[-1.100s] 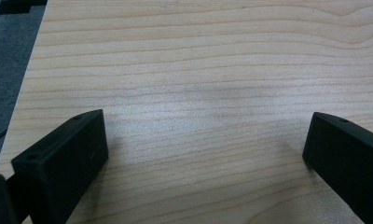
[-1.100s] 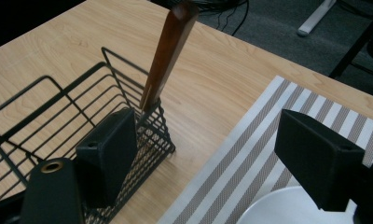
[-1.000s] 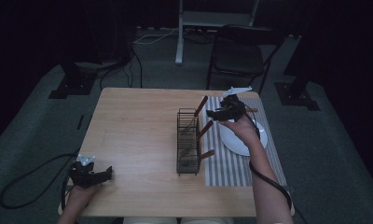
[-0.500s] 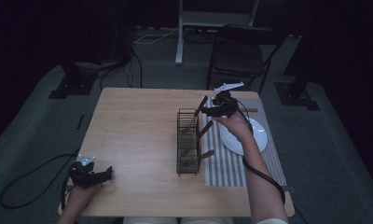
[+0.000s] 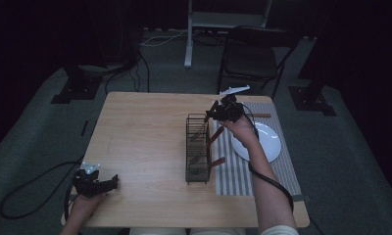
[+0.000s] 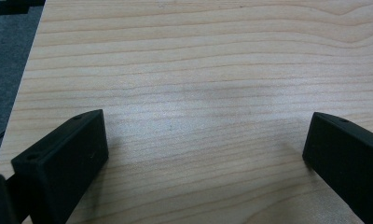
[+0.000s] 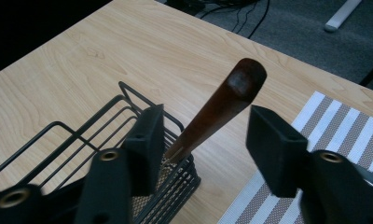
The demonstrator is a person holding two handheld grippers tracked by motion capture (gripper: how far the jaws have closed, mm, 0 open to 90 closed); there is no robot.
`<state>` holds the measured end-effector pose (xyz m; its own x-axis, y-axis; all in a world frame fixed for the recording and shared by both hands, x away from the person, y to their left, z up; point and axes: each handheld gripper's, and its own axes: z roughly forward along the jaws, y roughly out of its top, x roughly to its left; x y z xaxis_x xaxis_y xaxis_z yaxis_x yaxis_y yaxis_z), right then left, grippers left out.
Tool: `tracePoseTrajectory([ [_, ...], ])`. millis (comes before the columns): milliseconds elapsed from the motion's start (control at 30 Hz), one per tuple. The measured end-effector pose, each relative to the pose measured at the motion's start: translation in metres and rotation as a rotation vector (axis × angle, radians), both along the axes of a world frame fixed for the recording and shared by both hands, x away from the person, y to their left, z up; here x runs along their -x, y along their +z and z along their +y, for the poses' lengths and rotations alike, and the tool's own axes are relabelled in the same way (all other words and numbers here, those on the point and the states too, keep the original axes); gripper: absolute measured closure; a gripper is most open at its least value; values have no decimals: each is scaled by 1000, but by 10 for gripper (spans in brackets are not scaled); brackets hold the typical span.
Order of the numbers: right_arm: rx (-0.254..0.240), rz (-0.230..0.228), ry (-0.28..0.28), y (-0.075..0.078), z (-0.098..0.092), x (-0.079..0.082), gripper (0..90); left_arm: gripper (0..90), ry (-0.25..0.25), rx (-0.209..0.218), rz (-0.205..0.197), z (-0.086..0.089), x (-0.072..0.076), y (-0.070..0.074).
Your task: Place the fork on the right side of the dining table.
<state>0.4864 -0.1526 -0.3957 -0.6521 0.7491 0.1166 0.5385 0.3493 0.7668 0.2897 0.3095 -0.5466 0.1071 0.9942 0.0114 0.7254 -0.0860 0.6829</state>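
A black wire rack stands on the wooden table, with several brown-handled utensils leaning in it. My right gripper hovers at the rack's far end. In the right gripper view its jaws straddle one brown handle that slants up out of the rack. The jaws have just been closing, and a gap still shows on each side of the handle. My left gripper rests open at the table's front left corner, with bare wood between its fingers.
A grey striped placemat lies right of the rack, with a white plate on it. Two more brown handles stick out of the rack toward the mat. A black chair stands beyond the table's far edge.
My right gripper has moved left from over the plate to the rack's far end, and its jaws have narrowed around a brown handle. The left gripper has stayed put.
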Motion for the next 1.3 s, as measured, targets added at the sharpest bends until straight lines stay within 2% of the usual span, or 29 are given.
tracePoseTrajectory([
  [133, -5, 19, 7, -3, 3, -3, 516, 3, 0, 0, 0, 0, 0, 0],
  [367, 18, 26, 25, -6, 9, -7, 612, 4, 0, 0, 0, 0, 0, 0],
  [567, 7, 37, 43, -6, 10, -7, 701, 3, 0, 0, 0, 0, 0, 0],
  [800, -19, 51, 82, -5, 5, -5, 747, 3, 0, 0, 0, 0, 0, 0],
  [933, -60, 46, 129, 0, 1, 1, 801, 4, 0, 0, 0, 0, 0, 0],
  [1100, -61, 39, 136, 3, -3, 5, 805, 4, 0, 0, 0, 0, 0, 0],
  [1300, -116, 24, 132, 13, -10, 12, 806, 3, 0, 0, 0, 0, 0, 0],
])
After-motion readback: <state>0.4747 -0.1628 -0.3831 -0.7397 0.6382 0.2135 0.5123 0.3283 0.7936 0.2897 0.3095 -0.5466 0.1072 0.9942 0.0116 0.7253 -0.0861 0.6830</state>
